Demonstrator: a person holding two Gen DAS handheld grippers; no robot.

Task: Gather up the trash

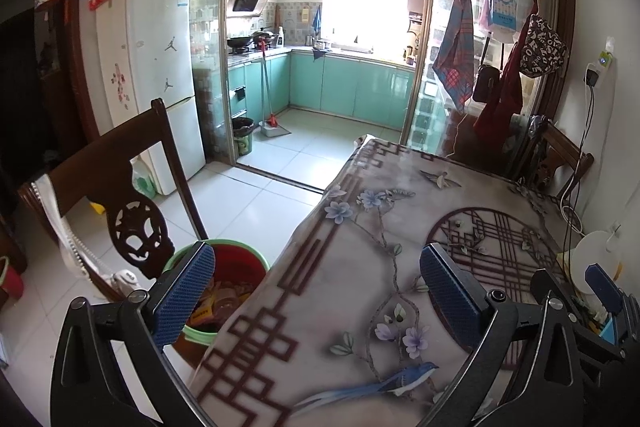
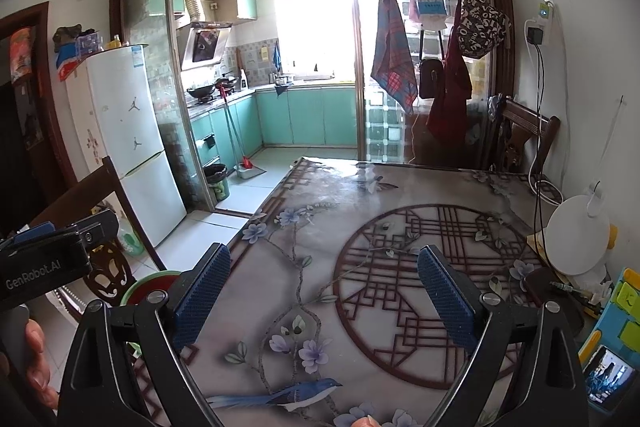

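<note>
A green-rimmed red trash bucket (image 1: 236, 259) stands on the floor at the table's left edge, with wrappers (image 1: 218, 301) inside. Its rim (image 2: 148, 285) shows in the right wrist view too. My left gripper (image 1: 316, 291) is open and holds nothing; its left finger is over the bucket, its right finger over the table. My right gripper (image 2: 324, 295) is open over the flowered tablecloth (image 2: 320, 247), with nothing between its fingers. The tablecloth area between both grippers carries no loose trash. A hand (image 2: 34, 355) holds the left gripper at the left edge.
A dark wooden chair (image 1: 120, 195) stands left of the bucket. At the table's right edge are a white round lamp (image 2: 576, 235), cables, a phone (image 2: 610, 381) and colourful boxes (image 2: 624, 311). A second chair (image 2: 524, 135) stands at the far right. Fridge (image 1: 160, 79) and kitchen lie beyond.
</note>
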